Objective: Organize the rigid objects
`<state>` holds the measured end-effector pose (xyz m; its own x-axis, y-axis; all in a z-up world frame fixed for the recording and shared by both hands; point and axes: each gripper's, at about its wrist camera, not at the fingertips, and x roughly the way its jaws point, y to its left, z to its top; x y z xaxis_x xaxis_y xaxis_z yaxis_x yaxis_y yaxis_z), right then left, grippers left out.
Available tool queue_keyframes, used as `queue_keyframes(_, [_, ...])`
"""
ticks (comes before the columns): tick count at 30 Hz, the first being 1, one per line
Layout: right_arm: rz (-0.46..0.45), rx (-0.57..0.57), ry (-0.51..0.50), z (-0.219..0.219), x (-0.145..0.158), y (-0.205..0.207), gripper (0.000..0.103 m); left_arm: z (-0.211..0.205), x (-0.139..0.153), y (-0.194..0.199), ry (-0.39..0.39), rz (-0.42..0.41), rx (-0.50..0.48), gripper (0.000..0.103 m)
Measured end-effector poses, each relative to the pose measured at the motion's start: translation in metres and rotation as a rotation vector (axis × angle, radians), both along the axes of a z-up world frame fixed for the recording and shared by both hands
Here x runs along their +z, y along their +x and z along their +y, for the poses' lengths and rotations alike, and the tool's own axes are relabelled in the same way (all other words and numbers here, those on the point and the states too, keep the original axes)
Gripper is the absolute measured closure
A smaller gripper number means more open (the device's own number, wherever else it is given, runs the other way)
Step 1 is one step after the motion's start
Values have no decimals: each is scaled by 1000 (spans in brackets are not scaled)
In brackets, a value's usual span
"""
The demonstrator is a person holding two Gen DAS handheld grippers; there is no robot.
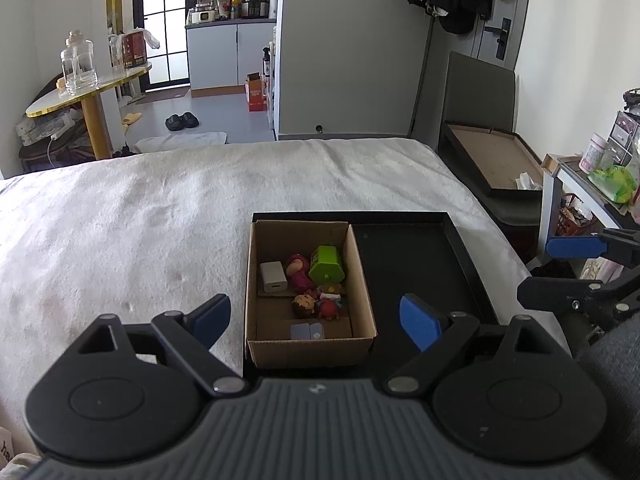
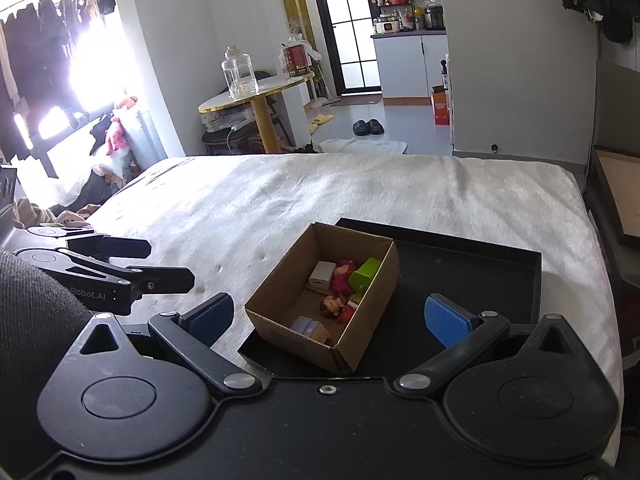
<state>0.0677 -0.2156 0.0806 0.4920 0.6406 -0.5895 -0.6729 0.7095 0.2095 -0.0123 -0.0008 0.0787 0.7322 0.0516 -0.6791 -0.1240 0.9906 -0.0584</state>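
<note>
A brown cardboard box [image 1: 360, 276] sits in the left half of a black tray [image 1: 424, 264] on the white bed. Inside lie a white charger [image 1: 273, 277], a pink figurine [image 1: 299, 270], a green toy [image 1: 327, 265], a small doll [image 1: 304, 305], a red toy [image 1: 329, 309] and a lavender block [image 1: 307, 331]. My left gripper [image 1: 316, 318] is open and empty, just in front of the box. My right gripper [image 2: 334, 320] is open and empty, near the box's [image 2: 280, 284] front corner. The charger [image 2: 322, 274] and green toy [image 2: 365, 274] show there too.
The white blanket [image 1: 140, 220] covers the bed left of the tray [image 2: 472, 280]. The right half of the tray is bare. A round table with a glass jar [image 1: 79, 64] stands beyond the bed. A cardboard tray [image 1: 492, 156] and a cluttered shelf [image 1: 600, 172] lie to the right.
</note>
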Motion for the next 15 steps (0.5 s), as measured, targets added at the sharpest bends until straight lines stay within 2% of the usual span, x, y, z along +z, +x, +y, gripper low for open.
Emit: queue_keyframes(15, [42,-24,4,-2,-4,-1,0,0,0,-1,-4,-2,1,12])
